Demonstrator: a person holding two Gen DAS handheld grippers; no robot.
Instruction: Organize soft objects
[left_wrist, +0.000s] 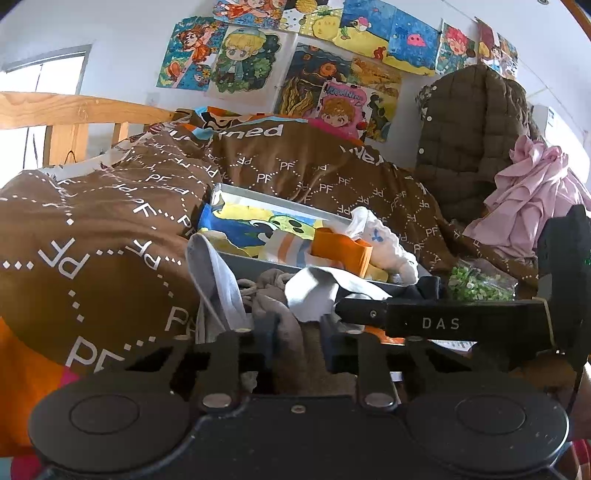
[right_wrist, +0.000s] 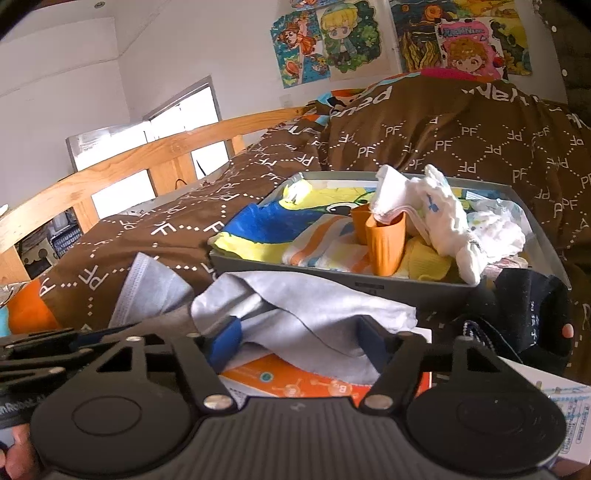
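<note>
A grey tray (right_wrist: 373, 275) sits on the brown quilt, crowded with soft items: a blue-and-yellow printed cloth (right_wrist: 258, 221) spread along its left side, a striped orange-and-white cloth (right_wrist: 325, 243) beside it, an orange sock (right_wrist: 384, 240) standing upright with white fabric tucked into its top, and a crumpled white sock (right_wrist: 450, 218) draped toward the front wall. Just before the tray lies a rumpled pale grey garment (right_wrist: 306, 310), a taupe cloth (left_wrist: 291, 332) bunched beneath it, and a dark navy sock (right_wrist: 532, 306) to the right.
</note>
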